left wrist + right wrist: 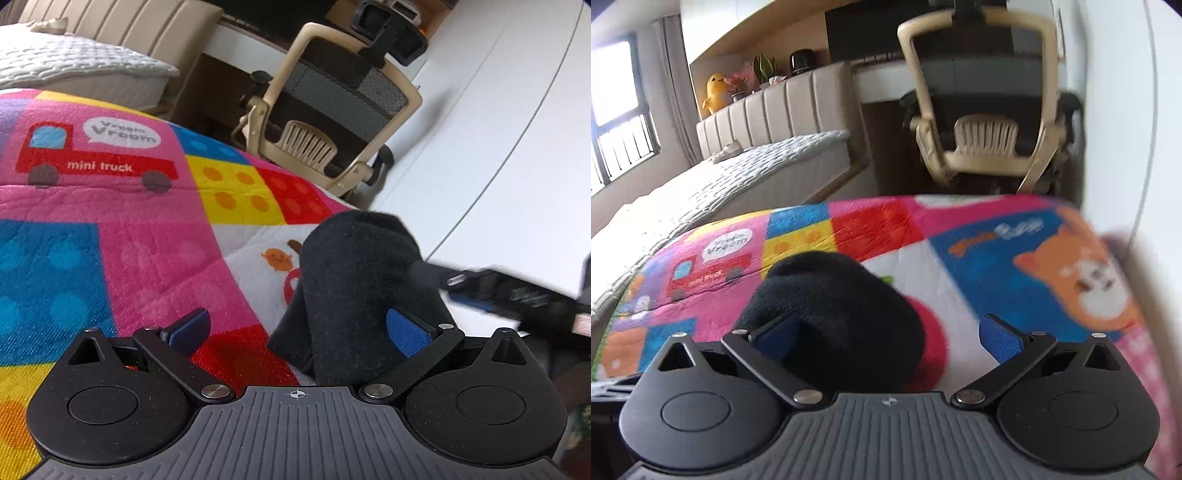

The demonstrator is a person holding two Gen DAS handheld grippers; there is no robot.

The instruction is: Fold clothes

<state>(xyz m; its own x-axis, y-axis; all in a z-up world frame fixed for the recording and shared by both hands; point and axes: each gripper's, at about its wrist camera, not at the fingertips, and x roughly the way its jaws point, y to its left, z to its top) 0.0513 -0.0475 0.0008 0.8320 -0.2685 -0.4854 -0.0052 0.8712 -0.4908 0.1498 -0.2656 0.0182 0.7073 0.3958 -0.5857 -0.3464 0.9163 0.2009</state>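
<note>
Right hand-held gripper (pixel 888 334) spread wide, left hand-held gripper (pixel 297 330) spread — black garment (pixel 354 288) between both, colourful blanket (pixel 110 229) beneath

Home bedroom. Bed with quilted mattress (pixel 746 173) and padded beige headboard (pixel 775 107) at 10 o'clock, yellow plush toy (pixel 714 92) and potted plants (pixel 762 70) behind it. Kids' cartoon blanket (pixel 110 229) in front; mesh desk chair (pixel 332 99) at 12.

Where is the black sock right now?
The black sock lies bunched on the colourful play mat, near its edge by the white wall. In the right wrist view it sits left of centre, against the left blue finger.
</note>
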